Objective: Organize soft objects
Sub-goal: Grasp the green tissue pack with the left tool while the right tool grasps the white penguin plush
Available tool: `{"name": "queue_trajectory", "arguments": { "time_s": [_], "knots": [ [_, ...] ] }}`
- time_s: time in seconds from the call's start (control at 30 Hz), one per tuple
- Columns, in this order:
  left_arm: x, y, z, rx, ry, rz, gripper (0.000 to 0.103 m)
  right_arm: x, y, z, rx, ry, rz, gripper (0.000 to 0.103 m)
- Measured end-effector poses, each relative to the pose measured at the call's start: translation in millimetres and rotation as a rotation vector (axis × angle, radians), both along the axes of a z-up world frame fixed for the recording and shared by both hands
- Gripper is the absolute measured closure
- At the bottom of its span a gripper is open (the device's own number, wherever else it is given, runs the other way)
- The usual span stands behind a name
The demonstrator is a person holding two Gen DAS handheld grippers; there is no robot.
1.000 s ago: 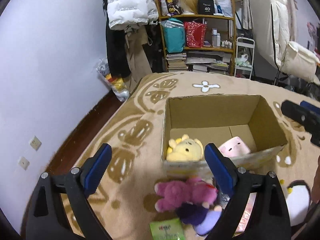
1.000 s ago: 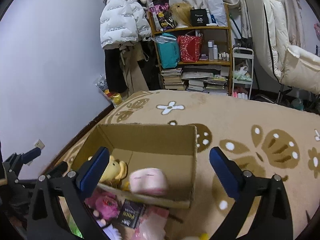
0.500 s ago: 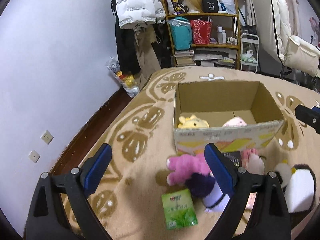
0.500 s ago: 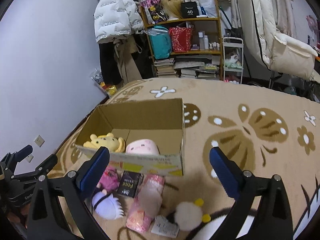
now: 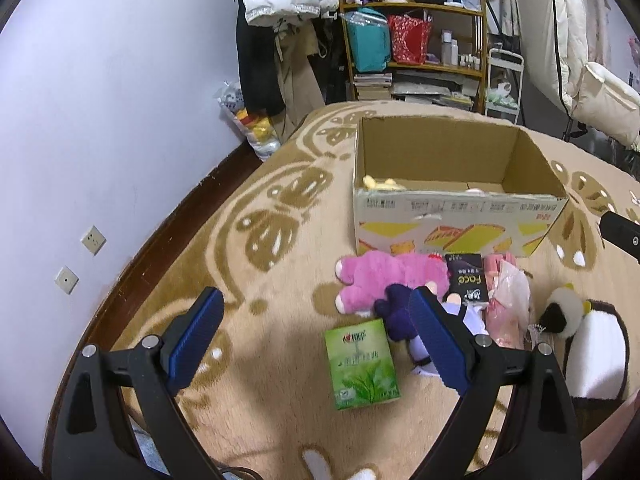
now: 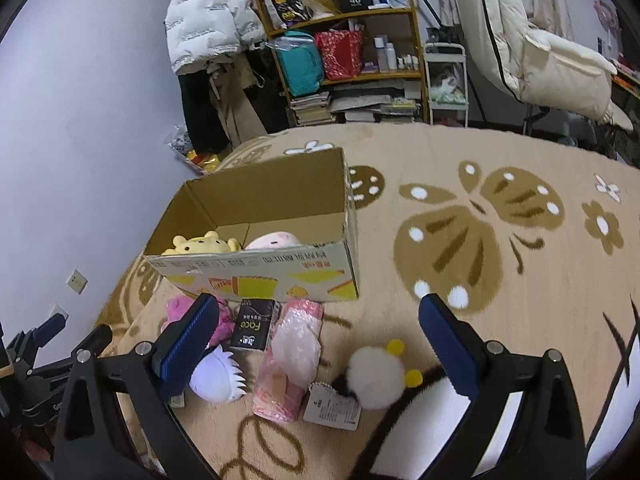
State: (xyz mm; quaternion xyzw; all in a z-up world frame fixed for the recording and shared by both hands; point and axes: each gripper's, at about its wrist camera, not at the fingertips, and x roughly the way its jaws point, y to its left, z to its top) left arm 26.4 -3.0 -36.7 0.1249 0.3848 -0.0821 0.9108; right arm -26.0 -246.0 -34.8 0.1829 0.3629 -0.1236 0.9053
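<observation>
Step in hand, as judged: choosing the next toy; two already lie in the cardboard box [image 5: 460,216] at mid-frame. Left gripper [image 5: 316,330] stands wide open, empty, low in frame; the pink plush [image 5: 384,280] lies beyond, near the box front. Right gripper [image 6: 320,340] likewise spread, gripping nothing, over the white pompom toy [image 6: 376,376]. Next move calls for descent onto one toy.
</observation>
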Motion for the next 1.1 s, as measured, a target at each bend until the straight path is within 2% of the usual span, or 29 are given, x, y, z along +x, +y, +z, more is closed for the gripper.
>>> {"name": "queue_trajectory", "arguments": {
  "time_s": [0.53,0.93,1.1],
  "knots": [
    [14.8,-4.8,-30.9,0.036,0.121,0.005,0.010,16.1,-8.2,-39.6,0.060,0.143,-0.065,0.001],
    [24.5,-11.7,-57.2,0.063,0.228,-0.003,0.010,29.4,-10.3,-66.1,0.096,0.245,-0.073,0.001],
    [30.5,-11.2,-67.2,0.063,0.273,0.004,0.010,33.5,-11.5,-75.8,0.108,0.287,-0.077,0.005]
  ]
}}
